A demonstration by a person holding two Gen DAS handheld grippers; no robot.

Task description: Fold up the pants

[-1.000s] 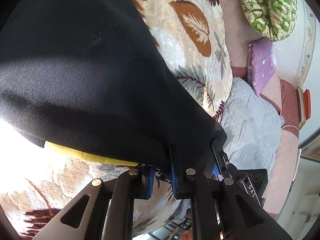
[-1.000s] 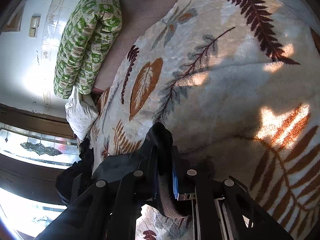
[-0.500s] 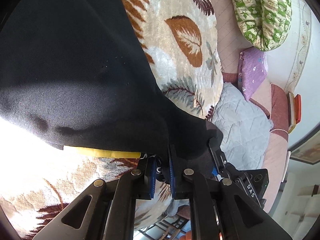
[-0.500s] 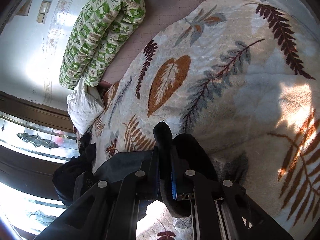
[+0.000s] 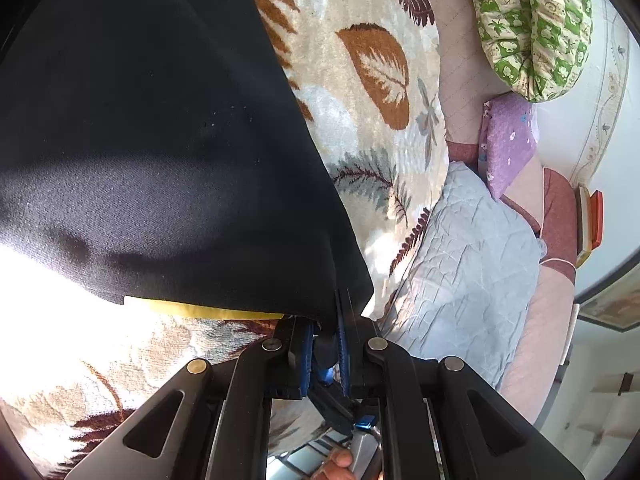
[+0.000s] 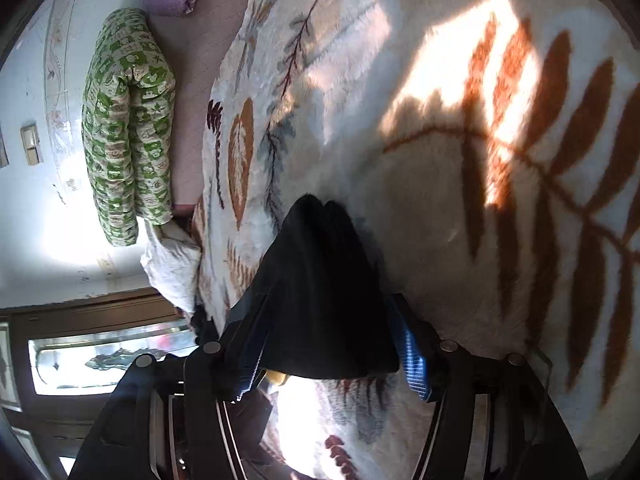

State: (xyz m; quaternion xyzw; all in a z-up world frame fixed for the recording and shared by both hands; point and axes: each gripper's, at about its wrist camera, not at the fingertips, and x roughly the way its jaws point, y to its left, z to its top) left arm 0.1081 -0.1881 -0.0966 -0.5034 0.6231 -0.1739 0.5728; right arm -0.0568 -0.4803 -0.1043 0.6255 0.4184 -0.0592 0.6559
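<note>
The black pants (image 5: 152, 152) fill the upper left of the left wrist view, with a yellow strip (image 5: 208, 311) along their lower edge. My left gripper (image 5: 326, 322) is shut on a corner of the pants, the cloth pinched between its blue pads (image 5: 305, 346). In the right wrist view my right gripper (image 6: 324, 308) hangs low over the leaf-patterned blanket (image 6: 440, 208), its jaws opening. A bunched fold of the pants (image 6: 320, 280) lies loose between the spread blue pads (image 6: 412, 354), resting on the blanket.
The blanket (image 5: 372, 80) covers a bed. A green patterned roll (image 5: 532, 28), a purple pillow (image 5: 508, 148) and a grey quilt (image 5: 464, 276) lie to its right. The green roll (image 6: 124, 120) and a white bundle (image 6: 172, 268) sit near a wall and window.
My right gripper has rolled, sunk toward the blanket and opened, letting go of the pants fold it pinched. The left gripper stays shut on its corner.
</note>
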